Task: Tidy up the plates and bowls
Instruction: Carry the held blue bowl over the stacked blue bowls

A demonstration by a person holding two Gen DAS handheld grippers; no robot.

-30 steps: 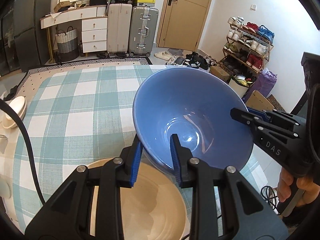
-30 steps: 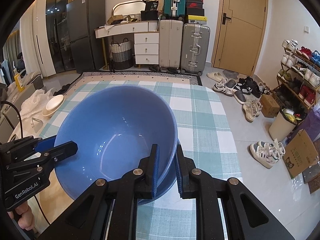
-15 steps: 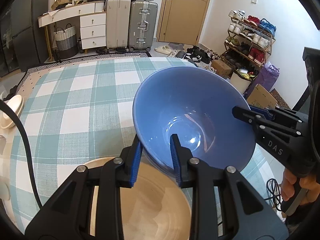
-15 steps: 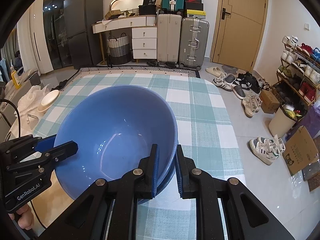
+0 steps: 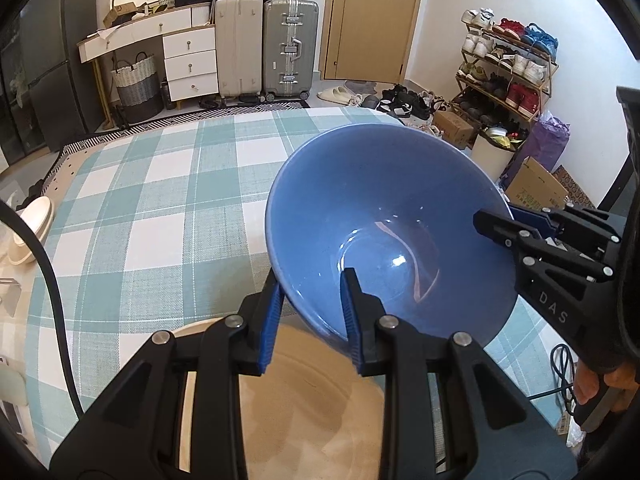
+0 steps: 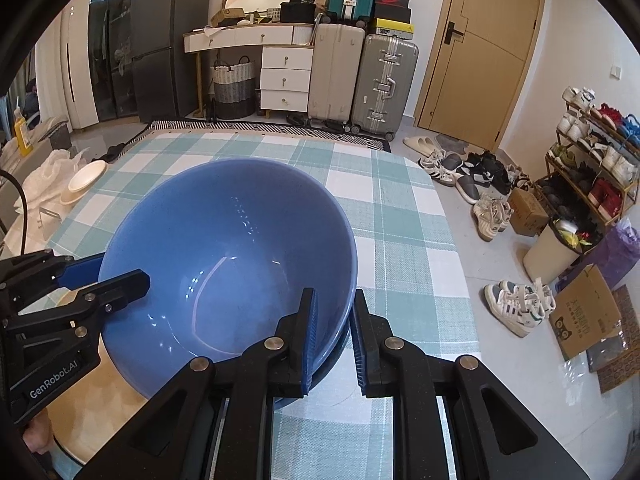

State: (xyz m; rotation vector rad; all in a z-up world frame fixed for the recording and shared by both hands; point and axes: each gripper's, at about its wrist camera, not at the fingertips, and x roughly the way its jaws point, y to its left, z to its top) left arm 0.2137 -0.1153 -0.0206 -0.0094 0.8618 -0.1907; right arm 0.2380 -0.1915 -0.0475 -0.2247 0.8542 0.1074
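Observation:
A large blue bowl point(image 5: 384, 216) is held tilted above the checked tablecloth. My left gripper point(image 5: 312, 292) is shut on its near rim, one finger inside and one outside. My right gripper point(image 6: 332, 312) is shut on the opposite rim of the blue bowl point(image 6: 224, 256); it also shows at the right of the left wrist view point(image 5: 500, 224). A second blue bowl point(image 6: 328, 356) seems nested under the first, its rim showing. A large beige bowl point(image 5: 304, 400) sits on the table under my left gripper and also shows in the right wrist view point(image 6: 100, 396).
Small white dishes point(image 6: 84, 180) lie off the table's left side, also in the left wrist view point(image 5: 28, 232). A black cable point(image 5: 52, 292) crosses the left. The table's right edge point(image 6: 456, 240) drops to a floor with shoes and boxes.
Both grippers keep their hold on the blue bowl. The bowl and grippers have shifted slightly over the beige bowl; the view tilted a little.

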